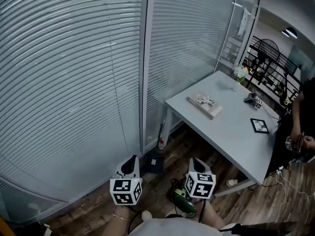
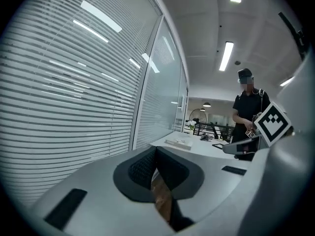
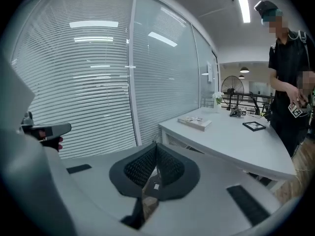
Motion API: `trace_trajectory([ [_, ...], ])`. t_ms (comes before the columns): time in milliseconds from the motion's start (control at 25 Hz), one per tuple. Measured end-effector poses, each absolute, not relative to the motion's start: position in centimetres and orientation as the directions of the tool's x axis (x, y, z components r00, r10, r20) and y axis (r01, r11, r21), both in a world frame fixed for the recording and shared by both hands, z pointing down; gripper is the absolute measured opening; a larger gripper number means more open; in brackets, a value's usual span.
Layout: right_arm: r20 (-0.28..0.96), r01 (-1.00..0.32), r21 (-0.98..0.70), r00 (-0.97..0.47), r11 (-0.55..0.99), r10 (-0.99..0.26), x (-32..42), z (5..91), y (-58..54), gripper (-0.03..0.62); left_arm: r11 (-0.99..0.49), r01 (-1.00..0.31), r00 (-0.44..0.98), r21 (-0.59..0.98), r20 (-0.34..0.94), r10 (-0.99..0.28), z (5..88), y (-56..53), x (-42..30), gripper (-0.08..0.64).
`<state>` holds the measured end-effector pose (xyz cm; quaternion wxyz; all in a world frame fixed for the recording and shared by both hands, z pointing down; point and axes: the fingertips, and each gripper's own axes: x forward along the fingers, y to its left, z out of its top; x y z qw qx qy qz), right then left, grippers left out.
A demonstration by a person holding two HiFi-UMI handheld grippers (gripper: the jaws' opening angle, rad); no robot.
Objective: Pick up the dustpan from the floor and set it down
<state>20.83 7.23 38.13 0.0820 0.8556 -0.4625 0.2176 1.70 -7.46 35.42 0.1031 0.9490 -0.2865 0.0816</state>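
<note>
In the head view, the left gripper (image 1: 132, 161) and right gripper (image 1: 196, 162) hover over the dark wooden plank floor (image 1: 156, 201) beside a pale grey rectangular table (image 1: 231, 128). A green object (image 1: 181, 196) lies between them; I cannot tell if it is the dustpan. The left gripper view shows its jaws pressed together, empty. The right gripper view shows the same.

The blinds (image 1: 74, 82) fill the left and far side. Right of them stands the surface (image 1: 231, 132), with a book (image 1: 204, 105) on its left part, a frame (image 1: 259, 125) farther right, and perhaps a plant (image 1: 240, 73) at its far corner. A person (image 1: 306, 112) stands at its right edge. Nearest, the left gripper (image 1: 131, 164) and right gripper (image 1: 196, 165) hang side by side above the floor (image 1: 162, 193).
</note>
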Motion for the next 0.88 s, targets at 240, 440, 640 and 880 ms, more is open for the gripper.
trace_trajectory([
  [240,0.478,-0.833,-0.063,0.459,-0.55,-0.749,21.8,40.4,5.7,0.032,-0.803,-0.573,0.811,0.166,0.257,-0.525,38.5,-8.3,2.4,0.017],
  [440,0.485,-0.847,-0.081,0.426,-0.525,-0.764,23.2,41.0,3.9,0.032,-0.795,-0.586,0.799,0.157,0.274,-0.535,38.8,-8.7,3.9,0.017],
  [640,0.485,-0.852,-0.09,0.415,-0.516,-0.77,24.8,41.3,2.5,0.032,-0.797,-0.588,0.795,0.139,0.285,-0.536,38.8,-9.6,5.7,0.017],
  [880,0.488,-0.852,-0.094,0.411,-0.515,-0.77,26.4,41.6,1.9,0.032,-0.801,-0.587,0.79,0.117,0.299,-0.535,39.3,-10.7,7.8,0.017],
])
